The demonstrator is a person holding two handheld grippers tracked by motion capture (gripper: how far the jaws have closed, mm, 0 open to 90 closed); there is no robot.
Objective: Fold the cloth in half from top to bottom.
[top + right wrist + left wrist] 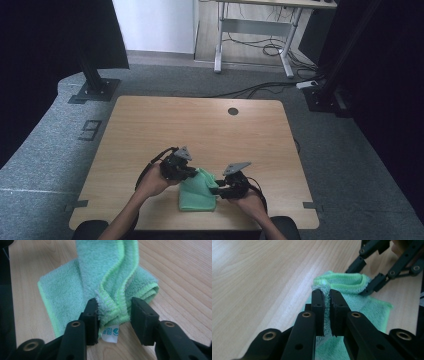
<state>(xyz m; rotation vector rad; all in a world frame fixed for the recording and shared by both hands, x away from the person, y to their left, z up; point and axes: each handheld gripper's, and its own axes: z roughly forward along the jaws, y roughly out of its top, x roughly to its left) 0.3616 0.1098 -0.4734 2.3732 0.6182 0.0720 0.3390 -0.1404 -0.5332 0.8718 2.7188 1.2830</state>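
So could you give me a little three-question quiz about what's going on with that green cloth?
1. True or false: the left tool is clamped on a fold of the green cloth.
2. What hangs from the cloth's hem between the right tool's jaws: A) a white label, B) a red string?
3. What does the cloth lie on?

Key: 1 true; 2 A; 3 the wooden table.

The green cloth (pixel 197 192) lies bunched on the table's near edge, fluffy with a brighter hem, one fold lifted, a white tag (pixel 110 333) hanging, apparently at a corner.
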